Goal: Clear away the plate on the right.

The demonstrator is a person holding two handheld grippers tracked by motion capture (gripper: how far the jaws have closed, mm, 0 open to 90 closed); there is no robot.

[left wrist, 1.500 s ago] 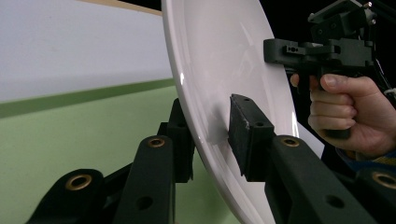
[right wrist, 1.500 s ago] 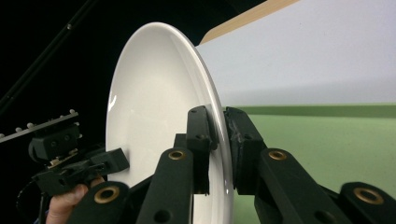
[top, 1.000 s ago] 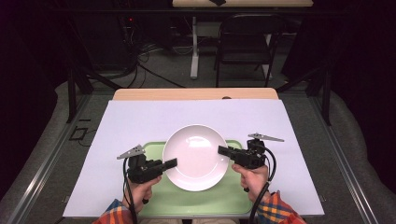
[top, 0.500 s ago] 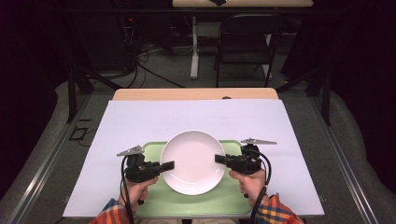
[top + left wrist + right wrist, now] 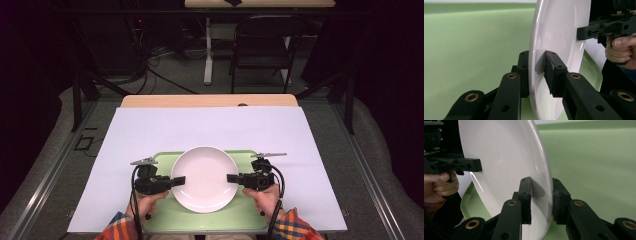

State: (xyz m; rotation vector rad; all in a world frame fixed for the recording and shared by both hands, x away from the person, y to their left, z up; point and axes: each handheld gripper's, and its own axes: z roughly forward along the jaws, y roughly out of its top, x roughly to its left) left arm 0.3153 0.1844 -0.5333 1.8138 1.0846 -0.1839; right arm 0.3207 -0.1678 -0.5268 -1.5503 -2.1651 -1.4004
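Note:
A round white plate (image 5: pixel 204 178) is held level over a green tray (image 5: pixel 165 220) near the table's front edge; I cannot tell whether it touches the tray. My left gripper (image 5: pixel 177 180) is shut on the plate's left rim, and my right gripper (image 5: pixel 231 178) is shut on the right rim. In the left gripper view the jaws (image 5: pixel 536 65) clamp the plate (image 5: pixel 559 30) edge-on, with the tray (image 5: pixel 474 45) behind and the other gripper (image 5: pixel 599 27) across. The right gripper view mirrors this: jaws (image 5: pixel 541 195) on the plate (image 5: pixel 506 157), tray (image 5: pixel 594 160) beyond.
A white sheet (image 5: pixel 210 130) covers the table, leaving a wooden strip (image 5: pixel 210 101) at the back. A black folding chair (image 5: pixel 260 45) and floor cables (image 5: pixel 150 65) lie beyond the table. Plaid sleeves (image 5: pixel 295 230) enter at the bottom.
Both grippers have drawn the plate toward the table's front edge, so it now sits lower in the high view and more fully over the green tray. Both grips are unchanged.

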